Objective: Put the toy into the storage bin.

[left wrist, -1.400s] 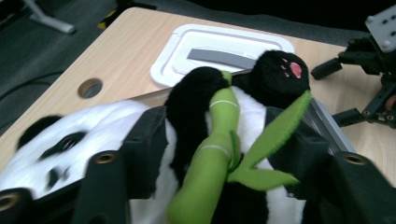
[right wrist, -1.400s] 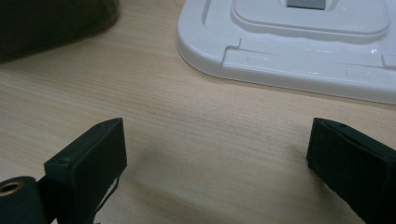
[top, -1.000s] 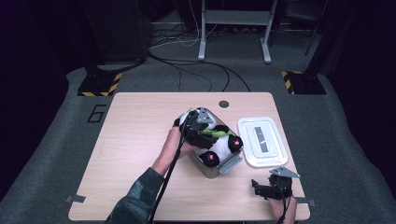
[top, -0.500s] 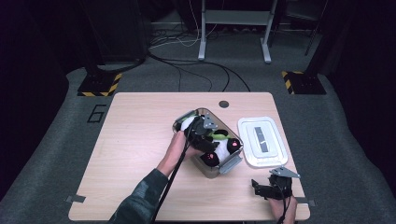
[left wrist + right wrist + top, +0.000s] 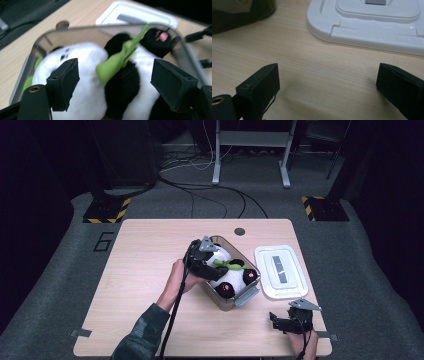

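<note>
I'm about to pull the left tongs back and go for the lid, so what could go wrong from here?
The panda toy bulges above the clear box's rim, so the white lid may not seat.

The left tongs, whose jaws have just been opening, straddle the panda; a pad could snag the plush or its green bamboo and drag it out.

The right tongs rest open, not steadying the box.

The left tool (image 5: 212, 262), jaws seemingly apart, hovers over the panda (image 5: 227, 272) in the clear box (image 5: 247, 295).

Plush panda (image 5: 85, 87), clear plastic box (image 5: 35, 50), wood-grain table (image 5: 317, 65)
</note>
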Demonstrator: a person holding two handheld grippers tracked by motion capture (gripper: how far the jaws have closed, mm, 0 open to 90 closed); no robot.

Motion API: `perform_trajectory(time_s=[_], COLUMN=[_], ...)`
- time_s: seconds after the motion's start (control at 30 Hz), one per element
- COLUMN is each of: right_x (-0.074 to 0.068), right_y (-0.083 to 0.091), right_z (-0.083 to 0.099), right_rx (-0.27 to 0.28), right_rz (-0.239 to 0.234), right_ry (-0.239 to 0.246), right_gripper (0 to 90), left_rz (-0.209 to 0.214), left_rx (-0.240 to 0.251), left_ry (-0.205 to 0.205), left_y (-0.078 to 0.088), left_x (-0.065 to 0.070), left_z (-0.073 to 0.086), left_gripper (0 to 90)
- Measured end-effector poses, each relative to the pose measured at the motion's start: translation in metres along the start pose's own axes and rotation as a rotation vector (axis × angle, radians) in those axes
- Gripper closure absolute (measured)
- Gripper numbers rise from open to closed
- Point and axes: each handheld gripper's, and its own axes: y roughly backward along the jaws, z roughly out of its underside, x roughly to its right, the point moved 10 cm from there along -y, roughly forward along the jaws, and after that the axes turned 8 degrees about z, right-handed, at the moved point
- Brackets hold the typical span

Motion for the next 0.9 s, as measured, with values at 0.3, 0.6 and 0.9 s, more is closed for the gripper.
perform_trajectory(time_s=[0.3, 0.6, 0.9], right_x=[0.0, 0.0, 0.0], right_y=[0.0, 0.0, 0.0], right_z=[0.0, 0.0, 0.0], right_rx=[0.0, -0.001, 0.0], right_rz=[0.002, 0.002, -0.001], right_ry=[0.001, 0.001, 0.0], right_gripper=[4.0, 4.0, 4.0], left_rz=[-0.032, -0.044, -0.011], left_rx=[-0.039, -0.149, 0.004], left_ry=[0.028, 0.028, 0.058], left_y=[-0.019, -0.03, -0.007], left_x=[-0.004, -0.008, -0.005], left_z=[0.015, 0.024, 0.012], left_gripper=[21.2, 21.7, 19.4])
